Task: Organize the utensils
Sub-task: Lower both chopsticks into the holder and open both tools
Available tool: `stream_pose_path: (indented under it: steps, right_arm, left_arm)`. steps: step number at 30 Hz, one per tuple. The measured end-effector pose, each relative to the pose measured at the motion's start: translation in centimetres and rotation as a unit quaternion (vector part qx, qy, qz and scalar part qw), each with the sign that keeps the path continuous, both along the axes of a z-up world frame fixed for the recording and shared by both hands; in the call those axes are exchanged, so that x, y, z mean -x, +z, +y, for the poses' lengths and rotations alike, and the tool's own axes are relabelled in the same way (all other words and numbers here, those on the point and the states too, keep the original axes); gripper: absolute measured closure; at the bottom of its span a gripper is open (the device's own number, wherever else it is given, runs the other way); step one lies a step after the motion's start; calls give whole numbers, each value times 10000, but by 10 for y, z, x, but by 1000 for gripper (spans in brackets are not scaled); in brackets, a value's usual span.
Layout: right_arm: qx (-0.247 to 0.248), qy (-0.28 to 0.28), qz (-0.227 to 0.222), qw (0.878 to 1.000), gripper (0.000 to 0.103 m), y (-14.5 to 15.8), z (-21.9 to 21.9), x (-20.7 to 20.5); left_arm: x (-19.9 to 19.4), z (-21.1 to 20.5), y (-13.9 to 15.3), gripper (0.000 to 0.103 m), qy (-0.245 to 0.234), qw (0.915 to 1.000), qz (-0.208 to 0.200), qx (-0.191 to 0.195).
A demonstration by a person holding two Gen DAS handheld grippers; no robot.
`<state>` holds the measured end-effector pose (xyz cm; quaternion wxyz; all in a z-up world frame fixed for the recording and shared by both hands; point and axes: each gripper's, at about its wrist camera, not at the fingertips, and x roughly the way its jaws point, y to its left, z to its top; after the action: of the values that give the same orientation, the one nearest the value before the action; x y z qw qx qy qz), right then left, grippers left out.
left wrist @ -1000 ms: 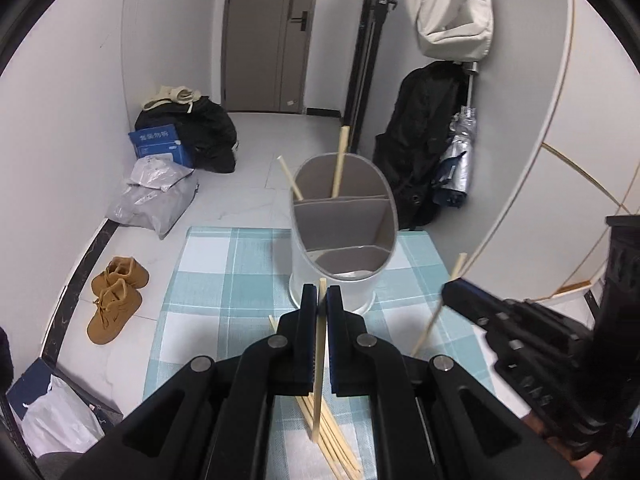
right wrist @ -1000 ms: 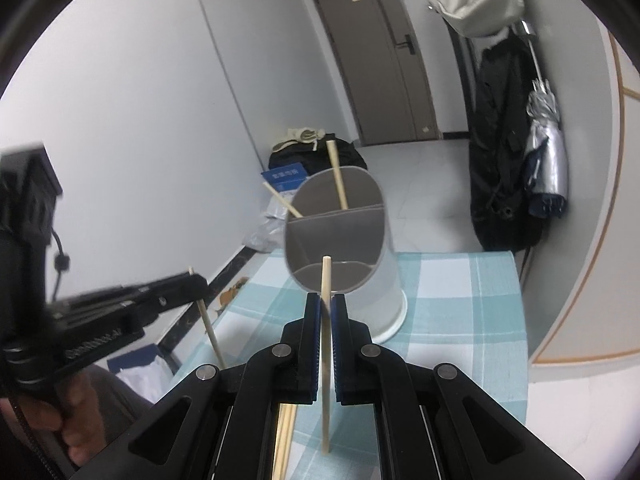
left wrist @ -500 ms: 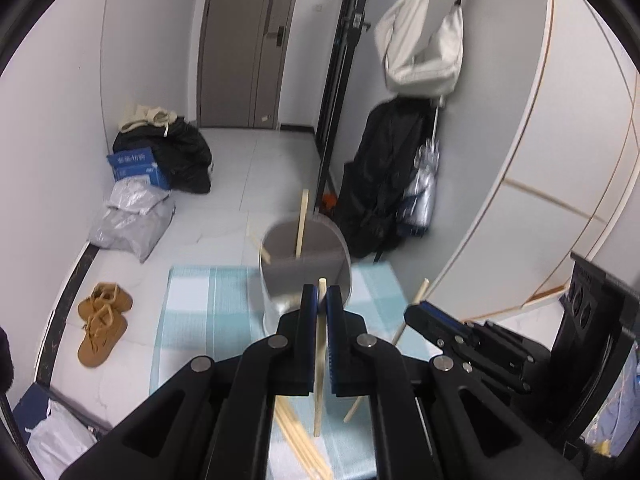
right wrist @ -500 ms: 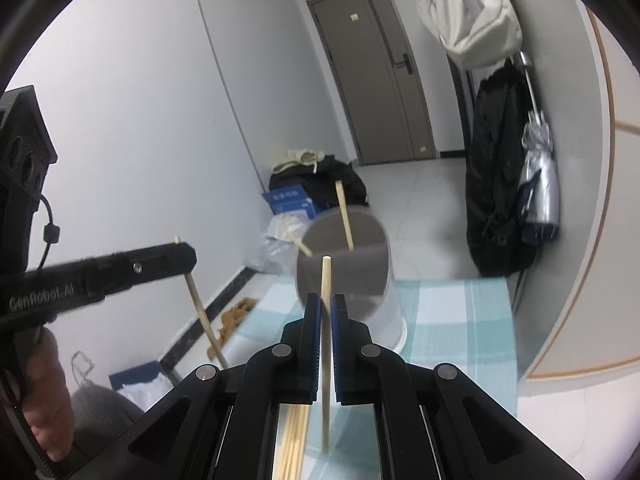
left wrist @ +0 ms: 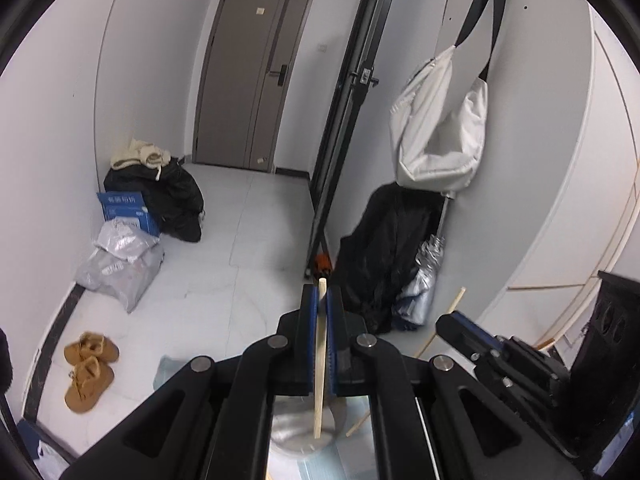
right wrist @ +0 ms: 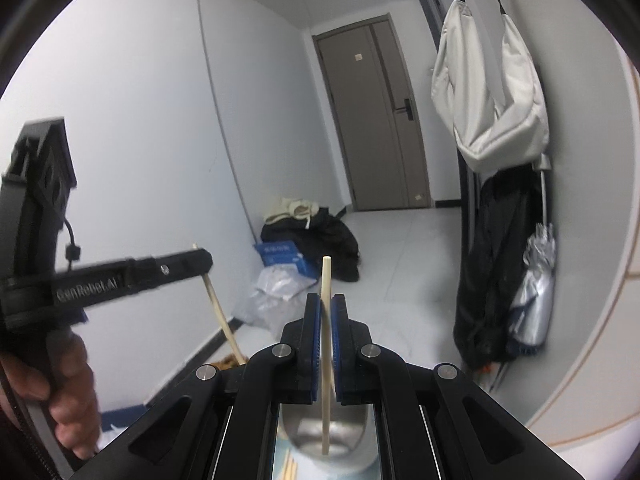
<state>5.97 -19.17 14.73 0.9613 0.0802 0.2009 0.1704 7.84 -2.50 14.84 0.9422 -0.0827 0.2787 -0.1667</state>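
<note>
Overhead, both grippers hang above the utensil holder [right wrist: 328, 438]. Left gripper [left wrist: 320, 300] pinches one chopstick [left wrist: 319, 360] upright over the holder; right gripper [right wrist: 326, 308] pinches a second chopstick [right wrist: 326, 320] likewise.

Pale tiled floor [left wrist: 248, 264] — brown shoes [left wrist: 89, 364], grey bags [left wrist: 120, 268], black clothes heap [left wrist: 168, 200] on it.

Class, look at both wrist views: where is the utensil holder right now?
The utensil holder sits low in both views, directly below the right claw and the chopstick it grips, largely hidden between the claw arms.
</note>
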Motion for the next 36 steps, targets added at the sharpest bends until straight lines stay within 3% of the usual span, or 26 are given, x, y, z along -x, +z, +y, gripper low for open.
stream_pose_path:
  steps: [5,15,23,30,32,35,36]
  right_arm:
    - [42,-66,-5,10000,99,-2,5,-36]
    - [71,-93,233,9997,99,-46,8,-88]
    - [228,261,396,9986,98,-78,19,-87]
    - [104,331,740,9967,96,-94,20,-79]
    - [100,352,888,9954,96,-97,19,-76]
    - [-16,341,996,9944,95,-98,14,-67]
    - [-10,289,1007,9945,95,-97,12,-64]
  left_arm:
    - [-24,1,-8,102,-33,10000,-53,-53]
    - [-56,10,-43,102,-269,9996,56,86]
    - [-56,3,-56,102,-431,9990,-2,-136]
    - [-56,3,-64,102,-470,9982,242,-289]
    - [-55,4,-67,99,-297,9983,370,-352]
    - [-50,10,-69,81,-92,9979,573,-300]
    - [-48,12,-69,69,-25,9978,600,-293]
